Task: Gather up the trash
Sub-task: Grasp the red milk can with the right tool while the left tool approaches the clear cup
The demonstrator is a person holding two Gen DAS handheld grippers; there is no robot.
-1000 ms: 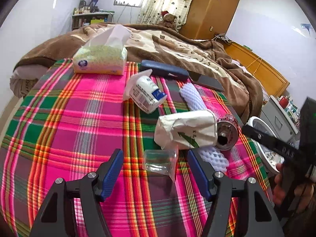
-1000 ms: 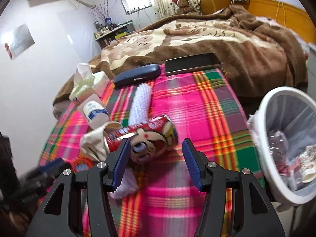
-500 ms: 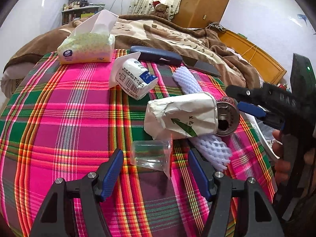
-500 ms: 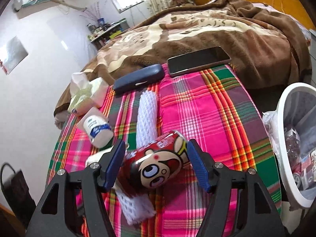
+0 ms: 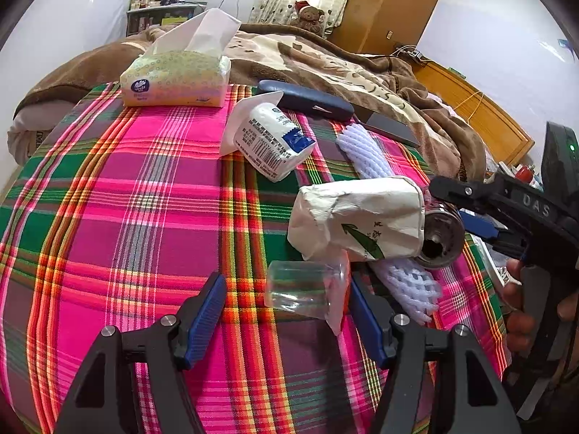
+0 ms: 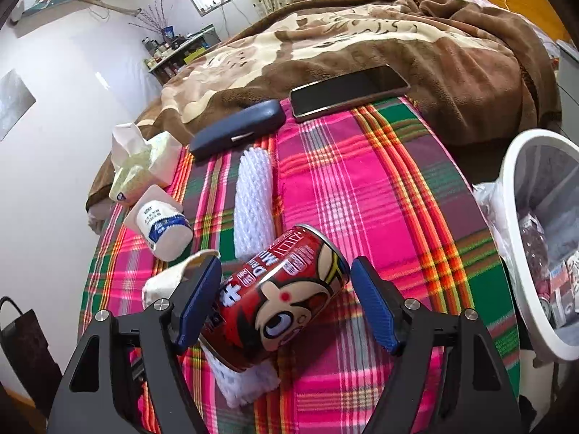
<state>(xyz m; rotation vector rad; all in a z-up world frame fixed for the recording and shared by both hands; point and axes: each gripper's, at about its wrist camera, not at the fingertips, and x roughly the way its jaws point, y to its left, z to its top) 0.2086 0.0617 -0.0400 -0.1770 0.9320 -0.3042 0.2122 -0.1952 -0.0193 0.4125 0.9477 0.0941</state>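
Observation:
On the plaid cloth (image 5: pixel 144 195) lie trash items. My left gripper (image 5: pixel 287 307) is open, with a clear plastic cup (image 5: pixel 304 289) lying on its side between its fingers. Behind the cup lie a crumpled white paper bag (image 5: pixel 358 217) and white foam netting (image 5: pixel 409 282). My right gripper (image 6: pixel 286 302) is open around a red cartoon can (image 6: pixel 278 300), which lies on the netting (image 6: pixel 253 199); the can's open end shows in the left wrist view (image 5: pixel 439 238). A white bin (image 6: pixel 542 238) with trash inside stands at the right.
A tissue box (image 5: pixel 177 76), a small white tissue pack (image 5: pixel 271 141), a dark blue case (image 6: pixel 239 128) and a phone (image 6: pixel 347 92) lie toward the far edge of the cloth. A brown blanket (image 6: pixel 362 36) covers the bed behind. The right gripper's body (image 5: pixel 514 209) shows in the left view.
Both grippers moved forward. The left one now has the clear cup between its fingers; the right one came around the red can. Both stayed open.

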